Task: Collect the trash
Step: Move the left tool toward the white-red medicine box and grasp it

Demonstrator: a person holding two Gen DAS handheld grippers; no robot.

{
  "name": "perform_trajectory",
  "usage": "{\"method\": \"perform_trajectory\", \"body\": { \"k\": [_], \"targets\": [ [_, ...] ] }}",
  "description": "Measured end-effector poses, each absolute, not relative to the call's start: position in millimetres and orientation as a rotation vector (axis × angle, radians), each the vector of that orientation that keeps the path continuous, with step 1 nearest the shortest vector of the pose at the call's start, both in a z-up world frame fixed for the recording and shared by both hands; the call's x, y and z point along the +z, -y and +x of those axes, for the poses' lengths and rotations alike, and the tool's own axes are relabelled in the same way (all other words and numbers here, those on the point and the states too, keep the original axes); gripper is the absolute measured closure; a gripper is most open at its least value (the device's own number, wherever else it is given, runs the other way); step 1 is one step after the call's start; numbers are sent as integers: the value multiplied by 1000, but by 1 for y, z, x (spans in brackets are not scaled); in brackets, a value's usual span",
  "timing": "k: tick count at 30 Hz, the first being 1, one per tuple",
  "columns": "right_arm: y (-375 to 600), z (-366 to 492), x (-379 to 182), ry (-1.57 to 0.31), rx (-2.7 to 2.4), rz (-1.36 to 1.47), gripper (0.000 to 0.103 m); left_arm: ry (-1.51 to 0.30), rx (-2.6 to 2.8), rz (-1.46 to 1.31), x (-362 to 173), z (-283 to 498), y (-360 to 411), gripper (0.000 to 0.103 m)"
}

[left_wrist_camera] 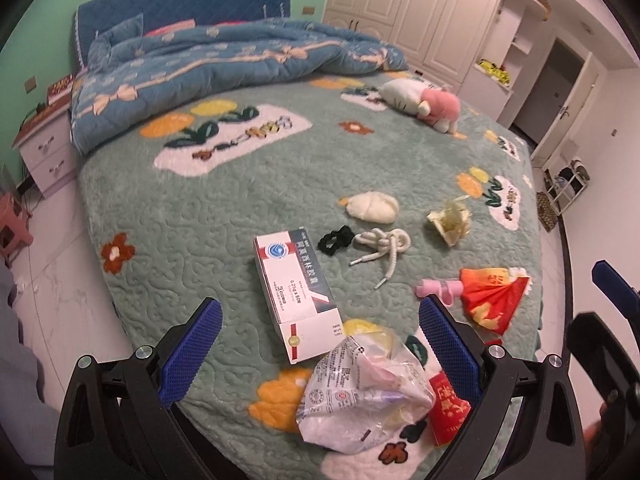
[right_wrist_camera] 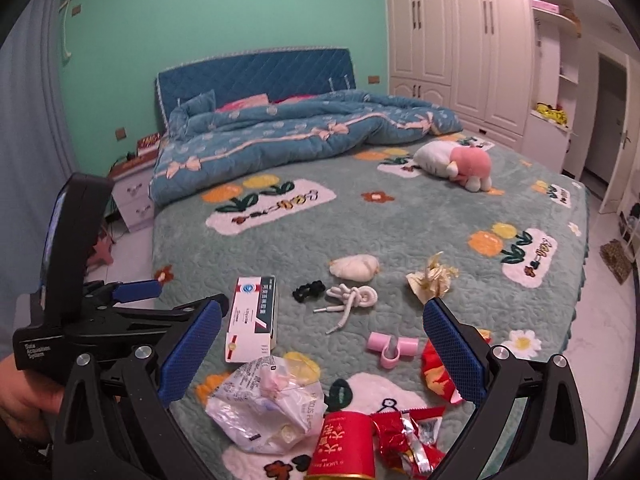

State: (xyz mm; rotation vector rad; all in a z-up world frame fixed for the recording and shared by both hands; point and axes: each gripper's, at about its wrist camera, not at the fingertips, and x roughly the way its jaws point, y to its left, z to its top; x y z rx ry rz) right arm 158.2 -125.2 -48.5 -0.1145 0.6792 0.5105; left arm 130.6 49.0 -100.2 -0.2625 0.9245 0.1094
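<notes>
Trash is scattered over the near part of a bed (left_wrist_camera: 240,184) covered with a green quilted blanket. A crumpled clear plastic bag (left_wrist_camera: 362,392) lies closest, and a white medicine box (left_wrist_camera: 296,292) is seen just behind it. Beside the bag a red can (right_wrist_camera: 346,446) and torn red foil wrappers (right_wrist_camera: 404,436) are found at the edge of the bed. Farther back a black hair tie (left_wrist_camera: 335,240), a white cord (left_wrist_camera: 382,246), a white sock ball (left_wrist_camera: 374,207) and a crumpled yellowish paper (left_wrist_camera: 449,222) are laid. A pink plastic piece (right_wrist_camera: 394,347) rests next to a red cloth (left_wrist_camera: 492,294). The left claw (left_wrist_camera: 320,354) is held wide open above the bag, and nothing is gripped. The right claw (right_wrist_camera: 322,354) is also wide open and holds nothing.
</notes>
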Motion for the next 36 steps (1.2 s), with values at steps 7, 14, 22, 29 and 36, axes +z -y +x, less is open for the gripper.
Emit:
{"method": "perform_trajectory", "body": {
  "k": [7,14,22,29,36],
  "targets": [
    [119,190,-70,-757,490,-115,4,-980,137,-274,-120,153,-53,6],
    [112,214,-83,-790,515,-101,4,-1042,176,-293,-144,176,-62,6],
    [104,236,-96,-821,555,-93,4,-1127,231,-327,-173,197,-70,6],
    [99,249,-106,-836,563,-121,4,-1199,244,-345,-199,218,-69,6],
    [99,265,-118,-858,560,-128,4,-1251,258,-313,-217,229,-66,6]
  ]
}}
